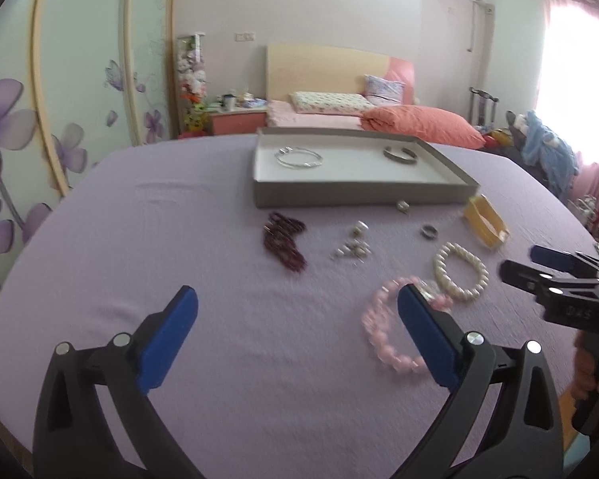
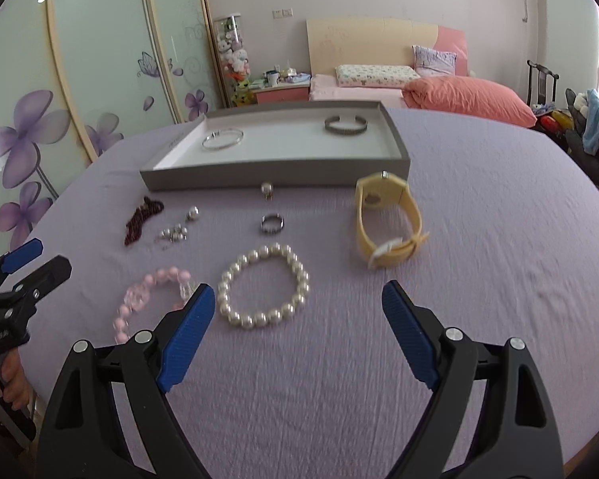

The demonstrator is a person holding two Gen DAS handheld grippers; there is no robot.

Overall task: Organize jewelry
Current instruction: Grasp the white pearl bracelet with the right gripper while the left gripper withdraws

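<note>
Lilac cloth (image 1: 219, 359) under scattered jewelry. Left wrist view: left gripper (image 1: 297, 315) spread wide, empty; right finger overlapped pink bead bracelet (image 1: 379, 327), pearl bracelet (image 1: 461, 271) touching it. Grey tray (image 1: 359, 195) held silver bangle (image 1: 298, 157) and dark cuff (image 1: 400, 154).

Right wrist view: right gripper (image 2: 297, 311) released, empty, near pearl bracelet (image 2: 263, 285). Yellow watch (image 2: 387, 223) well right; ring (image 2: 272, 224), dark red beads (image 2: 141, 217) before tray (image 2: 275, 181).

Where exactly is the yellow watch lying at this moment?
In the right wrist view the yellow watch lies on the purple cloth, right of the pearl bracelet and just in front of the grey tray's right corner.
</note>
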